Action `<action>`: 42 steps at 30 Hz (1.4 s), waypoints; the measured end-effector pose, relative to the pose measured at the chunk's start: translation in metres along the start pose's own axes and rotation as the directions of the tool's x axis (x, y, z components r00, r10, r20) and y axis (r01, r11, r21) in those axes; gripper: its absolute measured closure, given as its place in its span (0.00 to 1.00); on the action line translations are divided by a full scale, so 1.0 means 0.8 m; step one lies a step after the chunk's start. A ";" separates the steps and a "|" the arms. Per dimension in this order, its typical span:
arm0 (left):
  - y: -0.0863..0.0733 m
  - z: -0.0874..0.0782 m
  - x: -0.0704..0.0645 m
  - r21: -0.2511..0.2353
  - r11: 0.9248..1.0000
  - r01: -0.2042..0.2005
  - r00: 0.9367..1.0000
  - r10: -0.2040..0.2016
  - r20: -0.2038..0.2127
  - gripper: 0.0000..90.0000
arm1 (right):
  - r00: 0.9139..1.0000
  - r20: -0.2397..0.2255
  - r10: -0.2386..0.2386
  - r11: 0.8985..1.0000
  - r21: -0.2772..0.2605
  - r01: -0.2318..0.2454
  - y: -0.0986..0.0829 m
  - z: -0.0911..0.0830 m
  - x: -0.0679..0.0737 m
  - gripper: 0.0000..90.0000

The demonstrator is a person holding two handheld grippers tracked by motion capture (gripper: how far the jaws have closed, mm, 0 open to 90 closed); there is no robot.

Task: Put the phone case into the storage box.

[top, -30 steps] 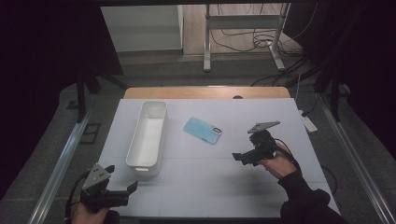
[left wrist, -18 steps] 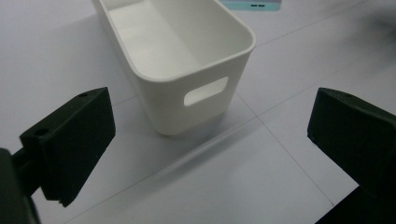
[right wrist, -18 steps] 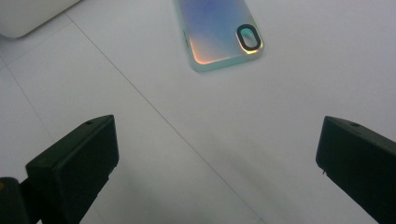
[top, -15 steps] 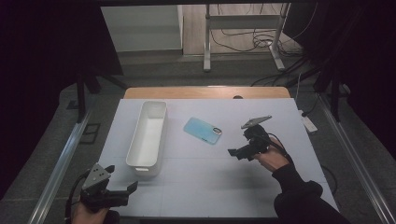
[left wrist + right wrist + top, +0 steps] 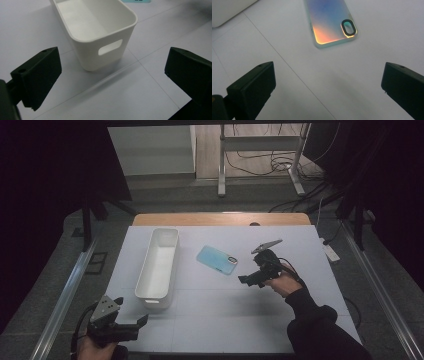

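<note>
Pale blue phone case flat on the white table, back up, camera ring toward the near right corner. Lies just ahead of the right gripper, near but apart, no contact. Seen from the right gripper view, same phone case straight in front, beyond the jaw tips, bare table between. Right jaws spread wide, holding nothing. White bin to the left of the case, long side running front to back, well clear of it, a strip of bare table between them. Left gripper low at the near left corner of the table, close to the front edge, jaws likewise spread and holding nothing, pointed at the near short end of the bin with its handle slot. Plenty of open table right of the case and in front of it; wooden edge showing at the far side.
</note>
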State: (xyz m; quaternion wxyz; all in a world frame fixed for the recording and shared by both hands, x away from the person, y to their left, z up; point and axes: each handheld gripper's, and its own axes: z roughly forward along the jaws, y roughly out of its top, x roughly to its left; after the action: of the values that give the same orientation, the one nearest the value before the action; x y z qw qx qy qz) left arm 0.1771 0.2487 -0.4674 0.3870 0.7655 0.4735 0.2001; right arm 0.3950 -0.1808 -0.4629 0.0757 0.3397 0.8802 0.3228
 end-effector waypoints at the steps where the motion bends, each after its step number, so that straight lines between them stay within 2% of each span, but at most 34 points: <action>1: 0.000 0.000 0.000 0.000 1.000 0.001 1.000 -0.001 0.001 0.02 | 1.000 0.003 -0.003 1.000 0.005 0.003 0.001 0.002 0.000 0.00; 13: 0.000 0.000 0.001 -0.001 1.000 0.005 1.000 -0.005 0.008 0.02 | 0.999 0.005 -0.038 0.998 0.041 0.038 0.020 0.021 0.000 0.00; 19: 0.000 0.000 0.001 0.002 1.000 0.003 1.000 -0.003 0.010 0.02 | 0.999 -0.002 -0.044 0.998 0.051 0.044 0.030 0.029 -0.001 0.00; 33: 0.000 0.001 0.001 0.007 1.000 -0.001 1.000 0.001 0.016 0.02 | 0.998 0.025 -0.059 0.996 0.072 0.057 0.048 0.050 0.001 0.00; 42: 0.001 0.001 0.001 0.009 1.000 -0.003 1.000 0.003 0.018 0.02 | 0.998 0.023 -0.058 0.995 0.080 0.056 0.058 0.062 0.003 0.00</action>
State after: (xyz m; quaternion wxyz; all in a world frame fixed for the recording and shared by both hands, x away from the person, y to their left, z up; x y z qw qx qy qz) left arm 0.1784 0.2490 -0.4677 0.3874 0.7697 0.4698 0.1918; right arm 0.4359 -0.1279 -0.4725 0.0826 0.3210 0.9006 0.2811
